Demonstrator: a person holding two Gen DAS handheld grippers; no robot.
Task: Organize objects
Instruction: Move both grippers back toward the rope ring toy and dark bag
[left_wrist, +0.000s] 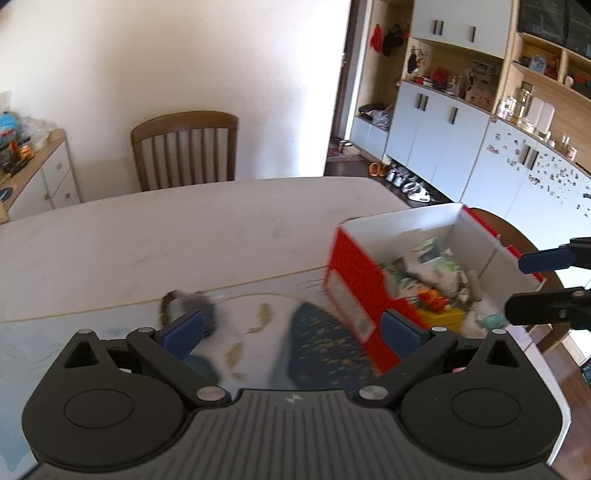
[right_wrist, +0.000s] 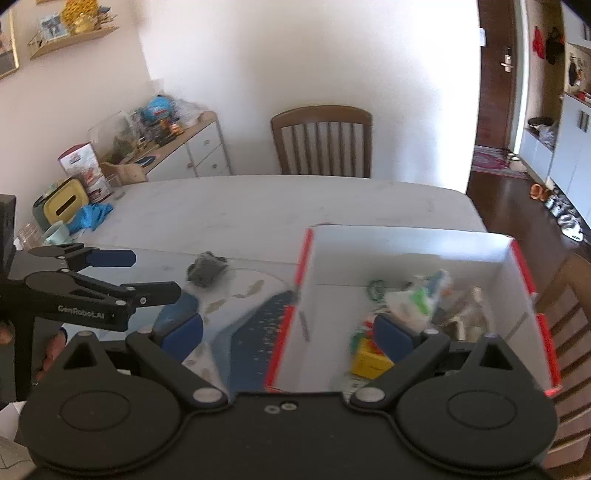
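Both grippers fill the bottom of their own views, and both stand wide with nothing between the blue pads. Your left gripper (left_wrist: 293, 330) hangs over the patterned mat (left_wrist: 325, 343) — dark blue fish-print shape, pale ground, at lower centre of the left view. Your right gripper (right_wrist: 288, 332) straddles the near left wall of the red-and-white box (right_wrist: 406, 251), one pad outside over the mat, one pad inside above the contents.

Contents of the box, lower right of the right view: a yellow block (right_wrist: 369, 360), white and green packets (right_wrist: 413, 299), a small green ring-like item (right_wrist: 375, 286) near the back wall, and other bits too blurred to name. Judgement: most of the loose items already sit in the box, so the sorting looks well advanced.

Left to do, as far as the views show: one dark grey fuzzy object (right_wrist: 207, 269) rests on the mat just past the left fingers, apart from the box — centre left in the right view. I cannot tell what it is; it reads as soft. It looks like the last loose item on the mat.

Further back, the pale table (right_wrist: 295, 203) is bare across its middle. At its far left edge sit a blue cloth (right_wrist: 90, 218), a yellow-lidded container (right_wrist: 62, 206) and a carton; whether those belong to your task I cannot tell. A wooden chair (right_wrist: 321, 140) stands beyond the far edge against the wall.
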